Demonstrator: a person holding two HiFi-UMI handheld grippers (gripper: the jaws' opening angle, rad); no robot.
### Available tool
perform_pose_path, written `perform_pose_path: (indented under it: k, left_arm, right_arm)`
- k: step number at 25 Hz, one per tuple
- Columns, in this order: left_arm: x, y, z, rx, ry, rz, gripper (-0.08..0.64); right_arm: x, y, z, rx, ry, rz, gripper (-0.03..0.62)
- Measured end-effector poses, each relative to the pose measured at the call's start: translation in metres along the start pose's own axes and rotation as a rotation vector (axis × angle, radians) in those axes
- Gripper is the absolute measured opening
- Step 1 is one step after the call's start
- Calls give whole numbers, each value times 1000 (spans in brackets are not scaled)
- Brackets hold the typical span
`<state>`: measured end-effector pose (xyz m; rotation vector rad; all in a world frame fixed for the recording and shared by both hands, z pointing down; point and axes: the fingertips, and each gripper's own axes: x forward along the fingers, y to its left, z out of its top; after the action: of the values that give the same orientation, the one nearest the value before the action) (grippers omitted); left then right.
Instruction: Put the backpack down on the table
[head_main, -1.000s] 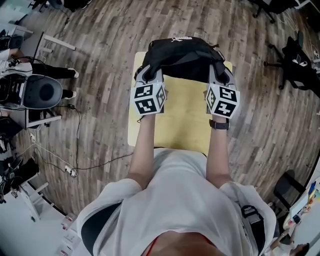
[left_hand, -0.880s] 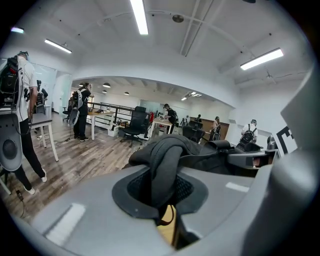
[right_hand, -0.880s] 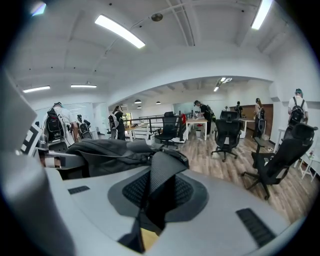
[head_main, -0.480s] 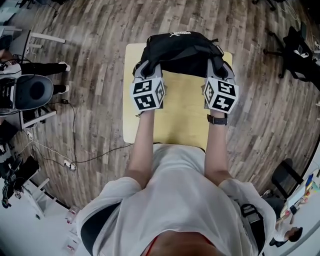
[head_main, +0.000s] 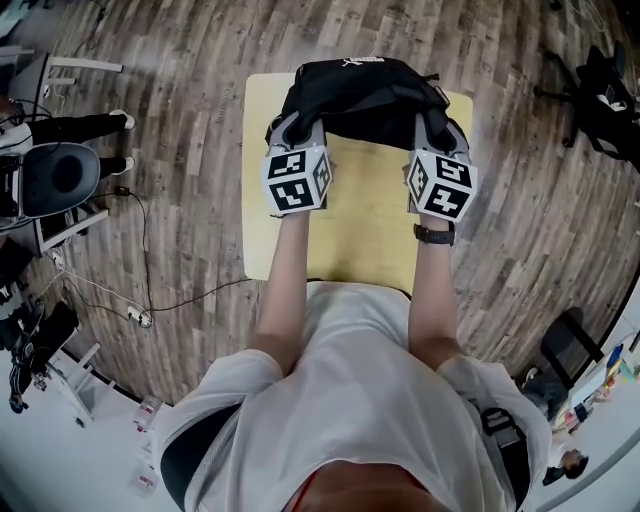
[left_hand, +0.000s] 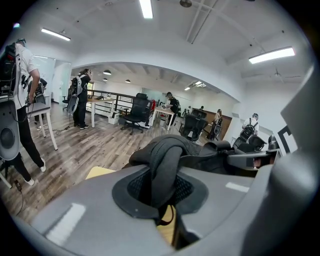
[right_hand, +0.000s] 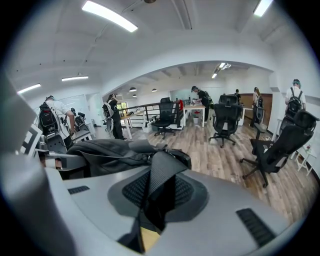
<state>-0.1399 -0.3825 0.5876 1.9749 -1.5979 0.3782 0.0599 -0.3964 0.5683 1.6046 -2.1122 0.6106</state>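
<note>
Pinching 1 strap (left_hand: 165, 170) each, left gripper (head_main: 293, 128) and right gripper (head_main: 437, 128) hold the backpack (head_main: 365, 95) at the table's (head_main: 365, 220) far end.

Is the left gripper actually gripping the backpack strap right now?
Touching. The left gripper view shows the left gripper with its jaws closed on the strap, which runs down between them and is pinched there.

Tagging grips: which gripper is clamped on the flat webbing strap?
The right gripper: a flat ribbed webbing strap sits between its jaws. The left gripper clamps a thick, rounded padded strap of the backpack instead.
</note>
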Motion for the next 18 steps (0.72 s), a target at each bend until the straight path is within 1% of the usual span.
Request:
perform_pose_path:
  k: [18]
  left_arm:
    - [30, 14, -61, -36, 111, -6, 38]
  right_arm:
    - [29, -4, -53, -8, 122, 1, 72]
